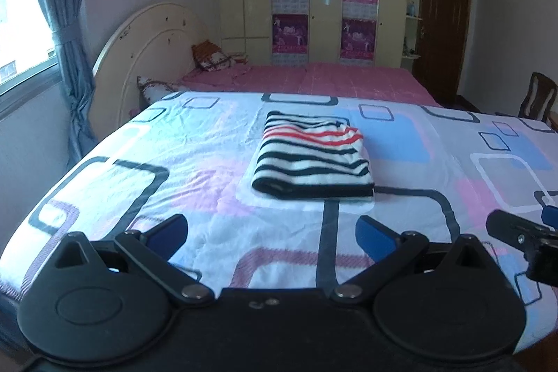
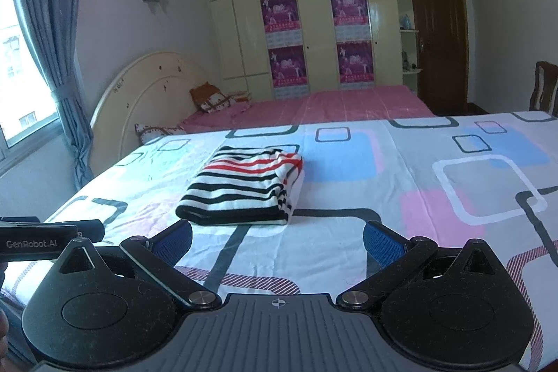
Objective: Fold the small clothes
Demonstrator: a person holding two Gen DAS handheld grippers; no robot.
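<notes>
So the striped top (image 1: 314, 159) is sitting folded into a neat rectangle in the middle of the patterned bedsheet (image 1: 174, 162), thick folded edge facing the grippers, looser layers on the side toward the pink bed (image 1: 314, 79) behind. It looks pretty much done to me, edges stacked and nothing trailing out. The left gripper (image 1: 272, 234) hangs back over the near part of the sheet with its blue pads spread wide and nothing between them, and the right gripper (image 2: 277, 239) is the same deal, jaws apart and empty, well short of the garment. My guess is both are kept low and clear so they don't snag the fold. If anything's left it's maybe a pat to flatten that slightly puffy right side
</notes>
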